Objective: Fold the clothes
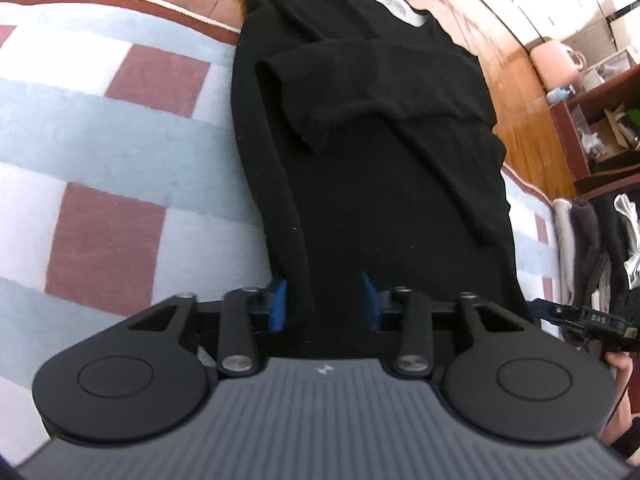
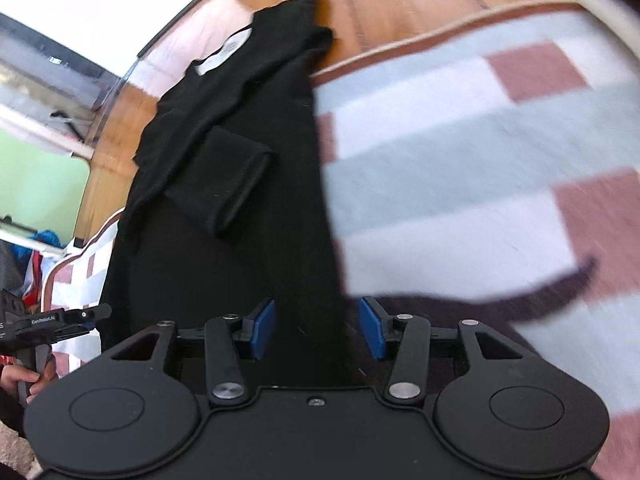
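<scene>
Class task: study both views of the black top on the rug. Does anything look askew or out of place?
Yes. The top hangs off the rug at its collar end, onto the wooden floor. One folded sleeve lies slanted across the body, not square.

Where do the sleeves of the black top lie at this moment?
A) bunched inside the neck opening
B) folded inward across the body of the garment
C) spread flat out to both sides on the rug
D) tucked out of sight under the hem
B: in the left wrist view both sleeves cross over the body of the black top, which lies lengthwise on the checked rug.
</scene>
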{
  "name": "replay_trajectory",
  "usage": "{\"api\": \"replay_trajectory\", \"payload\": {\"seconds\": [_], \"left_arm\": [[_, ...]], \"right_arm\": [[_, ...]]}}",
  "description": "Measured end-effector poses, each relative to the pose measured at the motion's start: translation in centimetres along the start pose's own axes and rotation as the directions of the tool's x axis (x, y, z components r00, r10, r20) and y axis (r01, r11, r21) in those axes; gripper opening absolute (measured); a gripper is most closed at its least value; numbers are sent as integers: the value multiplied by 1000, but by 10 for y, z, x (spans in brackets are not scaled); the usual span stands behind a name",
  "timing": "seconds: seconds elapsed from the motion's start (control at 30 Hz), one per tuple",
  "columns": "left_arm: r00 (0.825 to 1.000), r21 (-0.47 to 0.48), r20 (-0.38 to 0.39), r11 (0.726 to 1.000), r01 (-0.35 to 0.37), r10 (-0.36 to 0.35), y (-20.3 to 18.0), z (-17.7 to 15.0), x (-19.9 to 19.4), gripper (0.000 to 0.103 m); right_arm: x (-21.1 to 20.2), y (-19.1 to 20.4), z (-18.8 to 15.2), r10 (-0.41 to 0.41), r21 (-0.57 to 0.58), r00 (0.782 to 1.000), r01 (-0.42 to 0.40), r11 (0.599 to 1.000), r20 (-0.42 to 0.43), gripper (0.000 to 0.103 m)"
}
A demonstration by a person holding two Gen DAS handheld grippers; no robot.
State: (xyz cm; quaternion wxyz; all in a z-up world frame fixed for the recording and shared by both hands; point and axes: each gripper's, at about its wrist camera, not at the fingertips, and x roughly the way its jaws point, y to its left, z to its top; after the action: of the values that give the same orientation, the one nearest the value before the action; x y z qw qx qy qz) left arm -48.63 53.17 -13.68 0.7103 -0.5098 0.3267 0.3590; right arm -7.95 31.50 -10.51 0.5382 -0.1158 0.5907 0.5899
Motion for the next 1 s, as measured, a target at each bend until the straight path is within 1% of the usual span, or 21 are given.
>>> {"api": "replay_trajectory", "payload": {"seconds": [0.07, 0.1, 0.13, 0.17, 0.2, 0.23, 0.27, 0.3, 0.33, 0.37, 0.4, 0.43, 0.57, 0.67, 0.7, 0.73, 0.77, 0.87, 0.9, 0.97, 1.0], "left_arm": [[998, 26, -28, 998, -55, 55, -4, -1, 6, 48], [995, 39, -43, 995, -87, 89, -5, -3, 9, 49], [993, 55, -49, 993, -101, 104, -9, -4, 11, 50], [991, 70, -54, 991, -115, 119, -12, -5, 12, 54], [992, 76, -47, 991, -110, 114, -14, -8, 10, 61], [990, 83, -30, 988, -132, 135, -16, -15, 6, 64], [983, 107, -5, 977, -183, 184, -21, -23, 2, 66], [979, 149, 19, 968, -203, 203, -28, -30, 0, 63], [983, 175, 30, 968, -182, 179, -32, -33, -1, 60], [985, 179, 38, 968, -174, 170, -34, -30, -2, 25], [986, 183, 45, 969, -166, 160, -35, -28, -2, 5], [986, 176, 54, 970, -167, 160, -34, -24, -3, 5], [985, 102, 91, 982, -158, 149, -21, -22, -15, 5], [979, 82, 154, 985, -151, 137, -19, -18, -27, 5], [967, 103, 196, 978, -184, 161, -23, -18, -32, 5], [947, 140, 258, 962, -235, 193, -32, -18, -37, 5], [935, 160, 303, 957, -242, 185, -40, -18, -42, 5], [919, 166, 385, 974, -157, 82, -53, -6, -58, 5], [912, 169, 402, 972, -161, 81, -56, 3, -62, 5], [909, 164, 403, 969, -187, 108, -57, 23, -63, 5], [909, 174, 396, 961, -214, 131, -58, 36, -61, 5]], "right_arm": [[-6, -8, -9, 7, 24, 1000, -7, 1000, -3, 57], [-5, -7, -12, 12, 12, 1000, -12, 1000, -2, 58], [-4, -6, -15, 17, -1, 1000, -17, 1000, -1, 58], [-3, -4, -18, 22, -14, 1000, -22, 1000, 0, 58], [-2, -3, -21, 27, -27, 1000, -27, 999, 1, 58], [-1, -2, -25, 32, -40, 999, -32, 999, 2, 58], [0, -1, -28, 37, -53, 999, -36, 998, 3, 57], [1, 0, -31, 41, -65, 999, -41, 997, 4, 44], [2, 1, -34, 46, -78, 999, -46, 996, 4, 21], [3, 3, -37, 51, -91, 999, -51, 995, 5, 16], [4, 4, -40, 56, -104, 998, -55, 993, 5, 15], [5, 6, -42, 62, -120, 998, -60, 991, 12, 11], [-8, 20, -30, 85, -166, 989, -64, 984, 122, 10], [-18, 26, -20, 102, -180, 979, -70, 981, 177, 9], [-22, 27, -17, 113, -184, 976, -78, 980, 189, 9], [-25, 30, -14, 122, -188, 972, -84, 979, 199, 9], [-26, 34, -10, 129, -190, 970, -90, 978, 204, 9], [-32, 48, 9, 140, -217, 962, -89, 972, 233, 9], [-33, 53, 18, 142, -226, 960, -87, 970, 242, 9], [-34, 64, 45, 134, -245, 958, -71, 967, 254, 9], [-34, 70, 59, 130, -254, 958, -62, 965, 258, 9]]}}
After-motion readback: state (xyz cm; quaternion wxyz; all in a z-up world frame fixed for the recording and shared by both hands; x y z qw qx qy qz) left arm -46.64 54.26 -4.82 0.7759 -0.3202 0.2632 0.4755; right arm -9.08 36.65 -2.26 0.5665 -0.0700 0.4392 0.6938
